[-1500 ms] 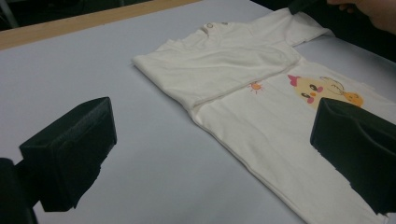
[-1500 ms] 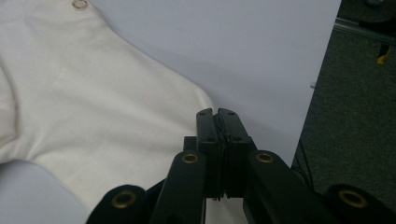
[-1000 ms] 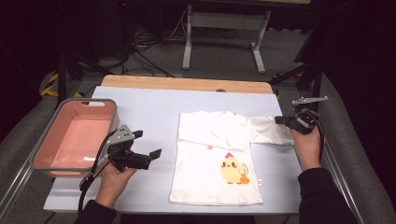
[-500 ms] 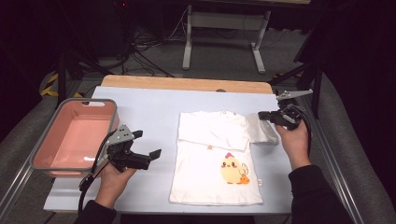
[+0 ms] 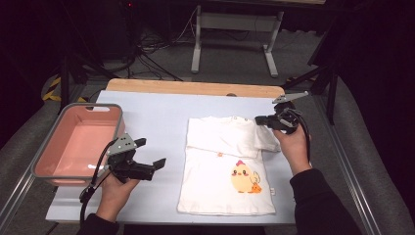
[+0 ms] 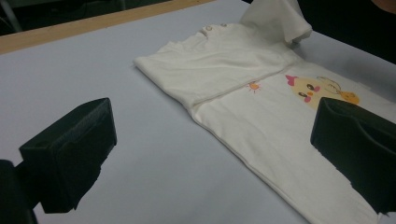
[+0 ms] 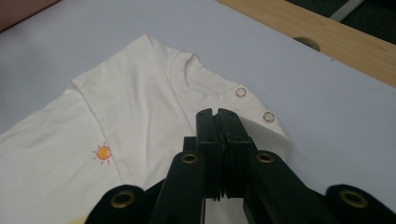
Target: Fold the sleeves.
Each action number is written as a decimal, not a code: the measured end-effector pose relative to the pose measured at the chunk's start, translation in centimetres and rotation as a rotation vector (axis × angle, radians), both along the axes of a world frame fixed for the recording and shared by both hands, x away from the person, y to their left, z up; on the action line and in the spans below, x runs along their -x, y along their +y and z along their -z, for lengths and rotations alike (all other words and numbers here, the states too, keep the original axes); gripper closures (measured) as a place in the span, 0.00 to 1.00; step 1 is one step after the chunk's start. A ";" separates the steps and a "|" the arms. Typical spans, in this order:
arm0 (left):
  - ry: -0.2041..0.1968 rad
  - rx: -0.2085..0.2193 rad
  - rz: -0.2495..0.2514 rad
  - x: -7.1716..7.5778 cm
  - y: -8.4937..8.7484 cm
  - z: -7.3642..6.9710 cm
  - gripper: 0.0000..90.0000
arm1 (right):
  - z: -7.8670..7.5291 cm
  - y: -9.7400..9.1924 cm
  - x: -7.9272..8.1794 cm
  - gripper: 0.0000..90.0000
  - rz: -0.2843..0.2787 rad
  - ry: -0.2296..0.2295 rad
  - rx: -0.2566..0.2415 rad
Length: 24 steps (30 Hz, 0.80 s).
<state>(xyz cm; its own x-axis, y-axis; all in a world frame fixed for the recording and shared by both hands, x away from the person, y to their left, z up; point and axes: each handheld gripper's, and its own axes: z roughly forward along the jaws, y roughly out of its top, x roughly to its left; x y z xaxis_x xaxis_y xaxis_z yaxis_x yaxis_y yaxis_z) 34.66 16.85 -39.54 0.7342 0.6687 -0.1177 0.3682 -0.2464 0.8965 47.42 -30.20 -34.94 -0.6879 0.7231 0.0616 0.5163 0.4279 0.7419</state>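
The right gripper [image 5: 259, 120] jaws pinch the T-shirt [image 5: 227, 171] sleeve [image 6: 275, 18] above the worktop [image 5: 156, 117], while the left gripper [image 5: 154, 163] jaws stand spread, empty.

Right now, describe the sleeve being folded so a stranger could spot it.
On the pale blue table lies a white T-shirt with a chick print. Its sleeve nearest the right gripper is lifted over the shoulder, pinched in shut fingers; the other sleeve lies folded flat.

The table [image 5: 161, 117] carries 1 white T-shirt [image 5: 225, 181] and 1 pink tub [image 5: 78, 142].
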 end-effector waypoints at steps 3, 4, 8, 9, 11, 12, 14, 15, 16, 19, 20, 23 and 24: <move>0.000 0.002 -0.002 0.1 0.1 0.0 0.01 | 0.4 0.7 -0.3 0.98 -0.012 0.003 -0.004; 0.001 0.003 -0.004 0.1 0.1 0.0 0.01 | 0.6 0.9 -0.4 0.98 -0.018 0.003 -0.004; 0.002 0.004 -0.004 0.1 0.2 0.1 0.01 | 1.2 1.7 -0.8 0.97 -0.030 0.005 -0.008; 0.002 0.005 -0.003 0.1 0.2 0.1 0.01 | 1.4 2.0 -0.9 0.96 -0.041 0.007 -0.014; 0.001 0.008 -0.003 0.1 0.2 0.0 0.01 | 1.5 2.3 -0.9 0.89 -0.046 -0.008 -0.006; 0.001 0.009 -0.003 0.1 0.2 0.0 0.01 | 1.5 2.3 -0.9 0.82 -0.037 -0.029 0.003; 0.002 0.013 -0.001 0.1 0.2 0.0 0.01 | 1.3 1.8 -0.8 0.71 -0.015 -0.047 0.008; 0.001 0.015 -0.002 0.1 0.2 0.0 0.01 | 1.2 1.6 -0.7 0.65 0.011 -0.055 0.020; 0.001 0.015 0.000 0.1 0.2 0.0 0.01 | 1.1 1.2 -0.7 0.63 0.033 -0.058 0.035; 0.001 0.014 0.002 0.0 0.1 0.0 0.01 | 1.0 -0.3 -0.7 0.56 0.078 -0.058 0.055; 0.000 0.011 0.003 0.0 0.1 0.0 0.01 | 1.1 -0.7 -0.7 0.54 0.093 -0.067 0.067; -0.002 0.013 0.004 0.1 -0.1 -0.1 0.01 | 1.6 -1.8 -0.8 0.53 0.120 -0.077 0.107; -0.004 0.012 0.005 0.1 -0.1 -0.1 0.01 | 1.9 -2.1 -0.8 0.53 0.130 -0.067 0.121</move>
<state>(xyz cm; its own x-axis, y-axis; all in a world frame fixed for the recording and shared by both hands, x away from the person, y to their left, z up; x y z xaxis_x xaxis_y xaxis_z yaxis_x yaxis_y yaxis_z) 34.60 16.77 -39.47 0.7378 0.6638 -0.1228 0.3638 -0.2377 0.9007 48.23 -32.25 -36.82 -0.5883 0.8053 -0.0738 0.5241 0.4491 0.7236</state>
